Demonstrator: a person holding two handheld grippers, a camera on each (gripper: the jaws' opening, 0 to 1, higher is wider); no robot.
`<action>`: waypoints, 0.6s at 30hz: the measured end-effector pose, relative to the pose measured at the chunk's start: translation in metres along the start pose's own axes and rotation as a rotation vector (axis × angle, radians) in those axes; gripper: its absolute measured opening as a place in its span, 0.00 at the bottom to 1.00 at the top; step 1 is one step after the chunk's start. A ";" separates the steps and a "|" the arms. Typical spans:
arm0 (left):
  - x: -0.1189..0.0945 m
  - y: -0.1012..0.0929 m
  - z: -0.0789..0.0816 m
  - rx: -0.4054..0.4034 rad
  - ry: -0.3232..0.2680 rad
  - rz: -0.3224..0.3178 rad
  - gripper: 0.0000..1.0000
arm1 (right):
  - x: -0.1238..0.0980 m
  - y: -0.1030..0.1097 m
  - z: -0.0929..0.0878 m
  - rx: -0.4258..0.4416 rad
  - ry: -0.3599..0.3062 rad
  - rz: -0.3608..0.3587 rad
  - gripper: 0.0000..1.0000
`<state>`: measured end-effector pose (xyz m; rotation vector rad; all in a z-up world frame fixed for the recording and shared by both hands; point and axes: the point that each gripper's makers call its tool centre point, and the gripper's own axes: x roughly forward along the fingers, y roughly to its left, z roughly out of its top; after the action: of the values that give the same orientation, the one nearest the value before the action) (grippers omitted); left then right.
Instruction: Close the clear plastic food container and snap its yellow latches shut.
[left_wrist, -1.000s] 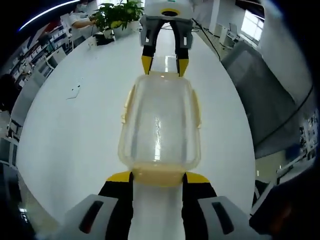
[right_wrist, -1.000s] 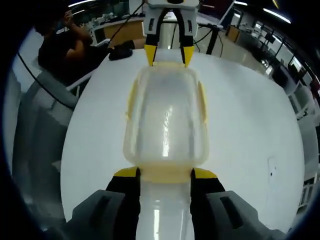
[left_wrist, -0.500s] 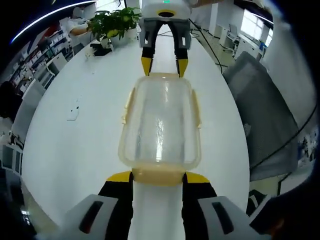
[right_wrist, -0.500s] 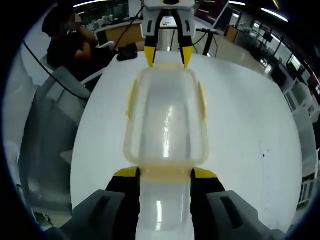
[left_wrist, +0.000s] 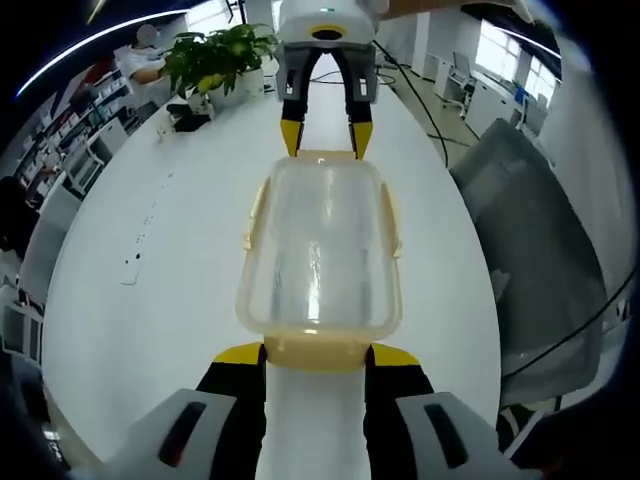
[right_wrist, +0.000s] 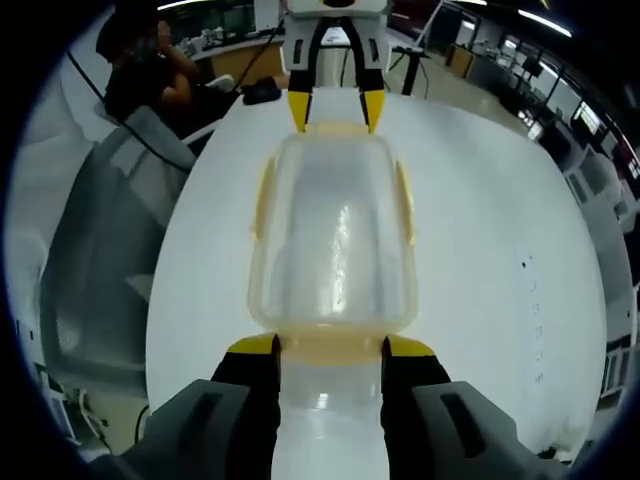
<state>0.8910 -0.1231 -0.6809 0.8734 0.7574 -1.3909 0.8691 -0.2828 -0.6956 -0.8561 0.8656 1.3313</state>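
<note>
A clear plastic food container (left_wrist: 320, 250) with its lid on is held lengthwise between my two grippers above the white table (left_wrist: 150, 300). My left gripper (left_wrist: 318, 352) is shut on the yellow latch at its near end. My right gripper (left_wrist: 320, 140) grips the far end. In the right gripper view the same container (right_wrist: 332, 240) runs away from my right gripper (right_wrist: 330, 345), shut on its near yellow latch, to the left gripper (right_wrist: 338, 112) at the far end. Yellow side latches (left_wrist: 255, 210) lie along both long sides; whether they are snapped down I cannot tell.
A potted plant (left_wrist: 215, 55) stands at the table's far end in the left gripper view, with a grey chair (left_wrist: 540, 230) off the right edge. In the right gripper view a person (right_wrist: 140, 80) sits beyond another grey chair (right_wrist: 100, 240), near a black object (right_wrist: 262, 92).
The room behind has swung in both views while the container stays fixed between the jaws: both grippers have turned together with it. The grips have not changed.
</note>
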 end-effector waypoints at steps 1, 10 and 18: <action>0.003 0.000 0.003 0.004 -0.003 0.000 0.32 | -0.001 0.001 -0.003 0.001 0.002 -0.001 0.35; 0.033 -0.001 0.025 0.015 -0.017 0.001 0.32 | -0.009 0.005 -0.037 0.009 0.029 -0.010 0.35; 0.056 0.000 0.041 0.034 -0.020 0.005 0.32 | -0.012 0.005 -0.063 0.027 0.048 -0.008 0.36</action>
<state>0.8918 -0.1862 -0.7090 0.8858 0.7175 -1.4102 0.8611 -0.3444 -0.7132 -0.8720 0.9147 1.2938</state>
